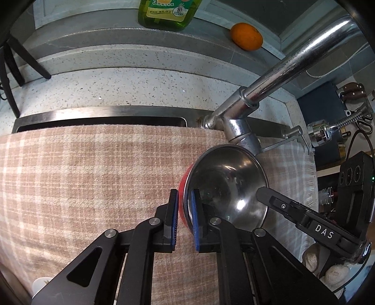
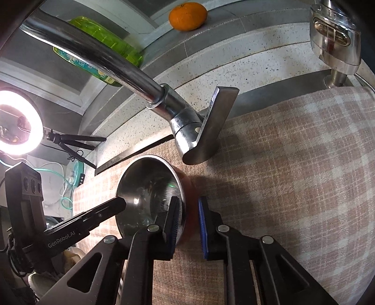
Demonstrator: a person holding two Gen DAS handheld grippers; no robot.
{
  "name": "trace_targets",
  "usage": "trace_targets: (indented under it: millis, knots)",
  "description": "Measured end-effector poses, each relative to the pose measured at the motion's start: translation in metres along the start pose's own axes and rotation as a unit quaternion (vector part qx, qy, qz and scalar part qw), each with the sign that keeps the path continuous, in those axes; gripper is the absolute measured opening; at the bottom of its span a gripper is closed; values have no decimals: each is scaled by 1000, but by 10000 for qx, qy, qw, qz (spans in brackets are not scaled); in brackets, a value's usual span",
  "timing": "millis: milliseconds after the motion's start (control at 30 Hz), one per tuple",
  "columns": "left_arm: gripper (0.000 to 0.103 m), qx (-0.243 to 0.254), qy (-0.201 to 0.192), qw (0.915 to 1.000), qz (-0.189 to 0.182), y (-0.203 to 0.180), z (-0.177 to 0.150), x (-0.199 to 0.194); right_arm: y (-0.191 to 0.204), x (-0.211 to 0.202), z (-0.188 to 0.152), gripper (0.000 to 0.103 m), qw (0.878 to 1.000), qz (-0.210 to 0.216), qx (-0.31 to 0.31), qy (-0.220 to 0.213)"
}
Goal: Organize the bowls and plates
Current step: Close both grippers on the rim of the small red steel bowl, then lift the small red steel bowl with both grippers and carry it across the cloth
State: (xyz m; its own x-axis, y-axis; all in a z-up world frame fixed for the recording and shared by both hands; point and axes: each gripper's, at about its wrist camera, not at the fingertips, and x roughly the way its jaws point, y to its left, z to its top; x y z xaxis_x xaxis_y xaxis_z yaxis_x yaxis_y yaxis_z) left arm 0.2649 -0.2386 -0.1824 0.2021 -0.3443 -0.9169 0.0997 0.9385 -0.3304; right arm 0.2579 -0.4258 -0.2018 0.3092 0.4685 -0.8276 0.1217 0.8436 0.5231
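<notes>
Task looks early or mid-way: only 1 steel bowl (image 1: 226,187) in view, red on the outside, on the plaid cloth (image 1: 82,176) over the sink area, just below the faucet (image 1: 269,93). No plates or other bowls visible, no stack or rack in sight, so where it goes I cannot tell. Bowl still needs carrying to its place.

Left gripper (image 1: 185,219) nearly closed, clamped on the bowl's left rim: 1 pad inside the steel, the other on the red outer wall. Right gripper (image 2: 188,225) likewise pinched on the opposite rim, 1 pad inside, blue pad against the red outside; contact on that outer pad looks tight but is a bit dark. Each gripper shows in the other's view reaching over the bowl edge. So 2-handed grip on 1 bowl, seemingly ready to lift

Orange (image 1: 246,36) and green soap bottle (image 1: 166,14) on the back ledge, untouched
</notes>
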Motion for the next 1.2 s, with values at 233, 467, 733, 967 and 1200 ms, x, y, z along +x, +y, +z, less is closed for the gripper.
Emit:
trace_targets:
  millis: [233,467,733,967,1200]
  knots:
    - [7,-1,22,10000,-11,2,-2,2,9,4,-3,9,9999,-94,-129,1]
    - [7,-55,-52,10000,-50,6,-5,-6,24,6,-6,9,9990,-290,-340,5]
    - [7,-85,-245,9996,-92,13,-8,-26,43,3,-9,9,9979,-361,-533,-67]
    - [7,-180,-440,9988,-98,26,-15,-47,70,-3,-14,9,9958,-396,-811,-142]
    - [7,-297,-643,9975,-81,43,-24,-70,95,-5,-22,9,9938,-361,-1039,-171]
